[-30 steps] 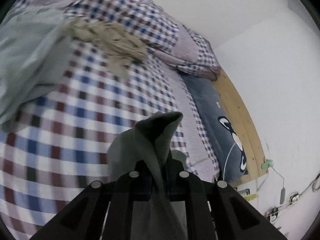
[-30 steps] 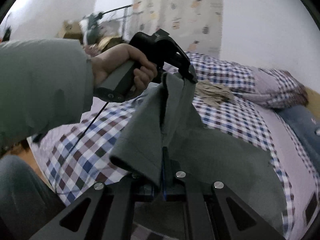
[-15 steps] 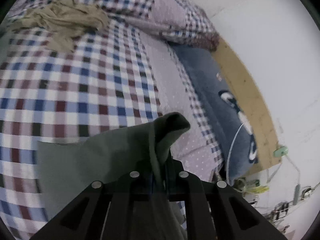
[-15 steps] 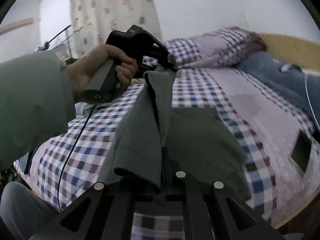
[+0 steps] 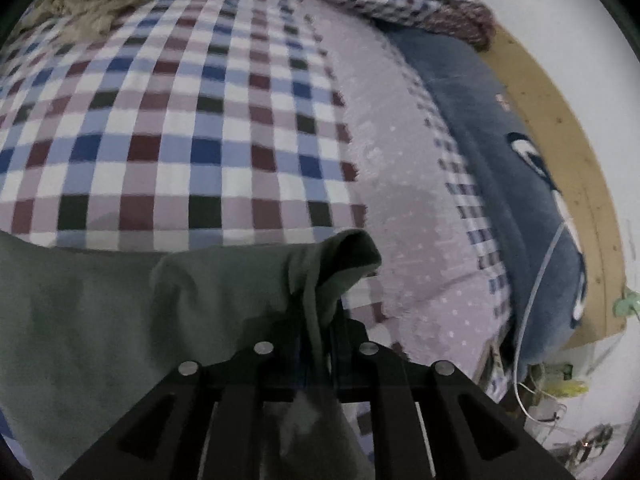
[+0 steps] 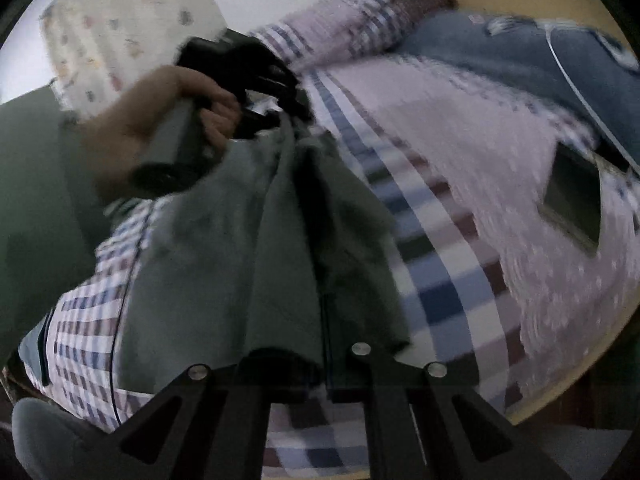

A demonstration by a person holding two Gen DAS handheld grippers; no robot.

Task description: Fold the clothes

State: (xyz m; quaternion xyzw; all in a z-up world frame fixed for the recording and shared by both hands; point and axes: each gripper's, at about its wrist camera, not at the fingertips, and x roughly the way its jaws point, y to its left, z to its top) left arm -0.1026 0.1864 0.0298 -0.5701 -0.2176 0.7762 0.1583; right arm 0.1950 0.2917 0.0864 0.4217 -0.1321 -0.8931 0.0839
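Checked bedspread below; left gripper, right gripper low, jaws clamped on green garment.

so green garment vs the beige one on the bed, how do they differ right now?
The green garment is pinched in the left gripper and the right gripper; the beige garment is held by neither. The green one is partly spread out flat over the checked bedspread, while the beige one lies crumpled in a heap. The green one is right at the grippers, the beige one farther up the bed. Both rest on that bedspread.
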